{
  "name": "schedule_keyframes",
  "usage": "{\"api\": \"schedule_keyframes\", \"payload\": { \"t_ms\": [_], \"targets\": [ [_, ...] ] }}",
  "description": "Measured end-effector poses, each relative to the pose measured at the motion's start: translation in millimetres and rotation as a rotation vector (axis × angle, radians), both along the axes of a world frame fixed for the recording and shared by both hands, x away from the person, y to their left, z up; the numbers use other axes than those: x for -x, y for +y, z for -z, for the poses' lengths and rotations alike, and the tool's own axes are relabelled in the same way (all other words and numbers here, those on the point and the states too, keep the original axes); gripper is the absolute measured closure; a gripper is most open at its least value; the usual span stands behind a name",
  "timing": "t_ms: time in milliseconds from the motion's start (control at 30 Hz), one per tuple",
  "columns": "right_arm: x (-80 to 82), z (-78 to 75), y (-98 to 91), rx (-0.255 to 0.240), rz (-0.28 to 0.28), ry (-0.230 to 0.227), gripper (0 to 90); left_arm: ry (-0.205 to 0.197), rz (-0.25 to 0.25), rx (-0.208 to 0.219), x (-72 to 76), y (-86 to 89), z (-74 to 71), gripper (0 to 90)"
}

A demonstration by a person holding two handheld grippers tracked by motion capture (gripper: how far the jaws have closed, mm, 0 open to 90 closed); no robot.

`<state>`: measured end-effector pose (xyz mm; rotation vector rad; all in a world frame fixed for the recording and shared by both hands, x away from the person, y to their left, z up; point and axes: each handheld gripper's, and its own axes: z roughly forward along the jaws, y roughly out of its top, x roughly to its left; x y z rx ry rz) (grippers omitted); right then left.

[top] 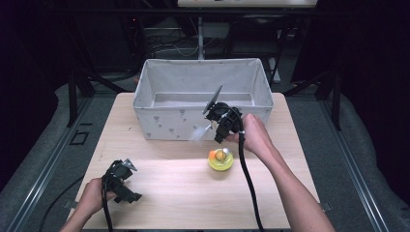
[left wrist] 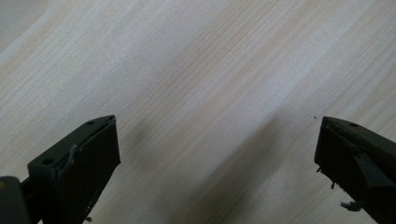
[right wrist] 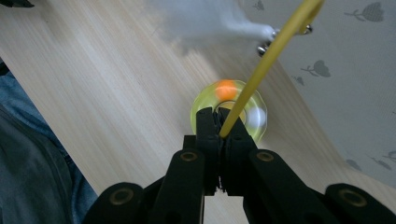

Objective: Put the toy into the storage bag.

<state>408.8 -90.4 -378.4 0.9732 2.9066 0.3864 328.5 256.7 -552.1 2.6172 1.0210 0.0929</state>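
While your right hand-held gripper (right wrist: 219,128) is clenched on the yellow wand (right wrist: 266,63), its long axis slants up toward the fabric bin (top: 203,92), feather end (right wrist: 205,18) high, just above the yellow ring toy (top: 220,159).

Light wood table (top: 159,174), grain running lengthwise, bare across near half. Grey fabric bin (top: 159,121) at far edge, open top, small tree prints on wall (same prints at right in right gripper view (right wrist: 359,70)). Beyond table: dark floor, black stand legs (top: 72,96), tangle of what may be cables (top: 169,46), too dim to tell. Blue denim (right wrist: 32,154) at left edge of right gripper view
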Motion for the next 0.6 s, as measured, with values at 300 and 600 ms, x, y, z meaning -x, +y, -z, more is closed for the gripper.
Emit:
{"api": "schedule_keyframes", "payload": {
  "t_ms": [300,600],
  "targets": [
    [1.6,-10.0,-5.5,0.003,-0.017,0.007,88.3,0.002,0.002,0.001,0.1,-0.2,0.1,0.1],
    [4.6,-22.5,-8.6,-0.007,-0.024,-0.008,88.3,-0.002,0.004,0.002,0.4,-0.1,-0.4,0.1]
  ]
}}
